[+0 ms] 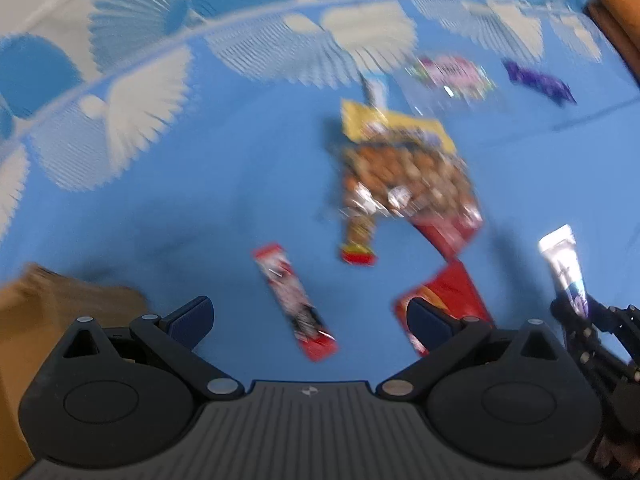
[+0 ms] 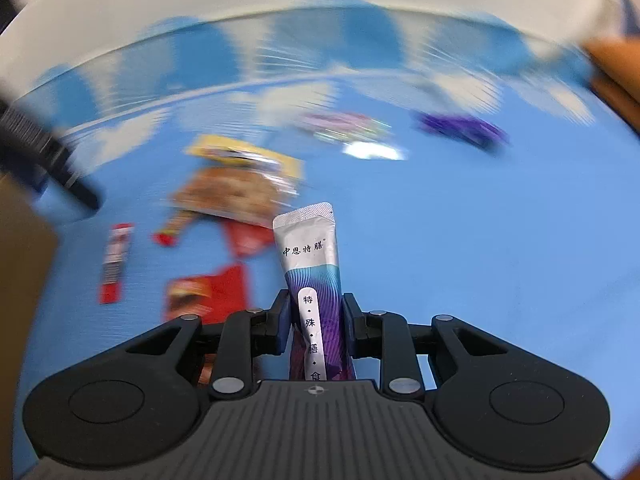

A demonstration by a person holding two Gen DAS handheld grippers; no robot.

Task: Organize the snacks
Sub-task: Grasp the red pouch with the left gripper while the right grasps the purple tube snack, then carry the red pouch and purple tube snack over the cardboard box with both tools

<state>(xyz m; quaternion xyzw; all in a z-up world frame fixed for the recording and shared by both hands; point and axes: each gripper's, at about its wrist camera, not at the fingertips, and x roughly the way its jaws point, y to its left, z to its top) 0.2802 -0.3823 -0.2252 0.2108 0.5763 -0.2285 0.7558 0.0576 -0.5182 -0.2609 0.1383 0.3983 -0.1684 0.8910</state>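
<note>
right tongs (image 2: 316, 320) clamped on a silver-and-purple stick sachet (image 2: 310, 248), printed characters legible only in the right wrist view. left tongs (image 1: 310, 320) spread wide over blue patterned cloth (image 1: 240, 180), nothing between the pads. just ahead, only sharp from the left: slim red-and-white bar wrapper (image 1: 294, 300), red flat packet (image 1: 448, 300). farther, clear yellow-topped bag of brown nuts (image 1: 404, 168), then blurred pink pouch (image 1: 452, 74), purple wrapper (image 1: 540, 82).

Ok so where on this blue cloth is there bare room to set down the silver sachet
Bare blue cloth lies right of the silver and purple stick sachet, below the purple wrapper. The left side is crowded: the clear bag of nuts, the red flat packets and the narrow red bar wrapper sit close together.
</note>
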